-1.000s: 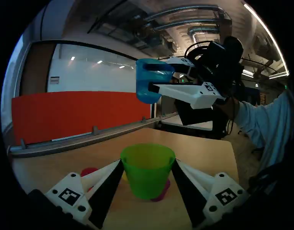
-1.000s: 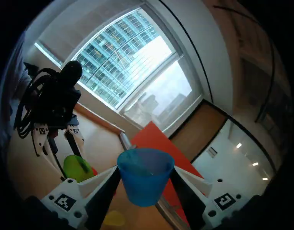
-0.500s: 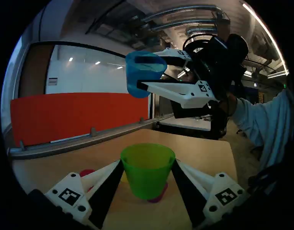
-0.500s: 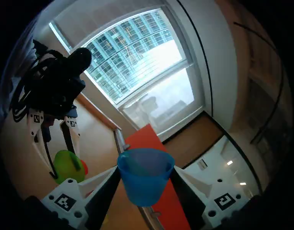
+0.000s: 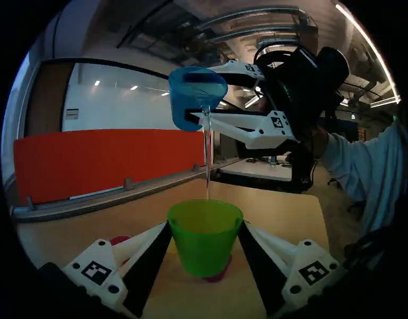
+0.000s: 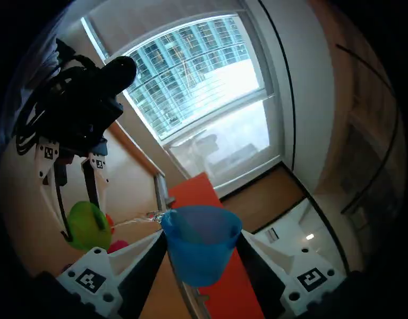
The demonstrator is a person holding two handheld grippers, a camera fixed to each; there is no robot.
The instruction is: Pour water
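My left gripper [image 5: 204, 242] is shut on a green cup [image 5: 205, 235], held upright just above the wooden table [image 5: 278, 204]. Higher up, my right gripper [image 5: 201, 100] holds a blue cup [image 5: 195, 102] tipped over on its side. A thin stream of water [image 5: 207, 159] falls from the blue cup's rim into the green cup. In the right gripper view, that gripper [image 6: 201, 250] is shut on the blue cup [image 6: 200, 243], water [image 6: 135, 220] runs leftward toward the green cup [image 6: 87, 226], and the left gripper [image 6: 76, 183] grips that cup.
Pink and yellow round things [image 5: 120, 241] lie on the table under and beside the green cup. An orange panel [image 5: 103, 159] and a rail run along the table's far edge. A person's sleeve [image 5: 366, 170] is at the right. A large window [image 6: 204, 90] is behind.
The blue cup has tilted further and shifted slightly left, and water now pours from it into the green cup. The left gripper and green cup have stayed still.
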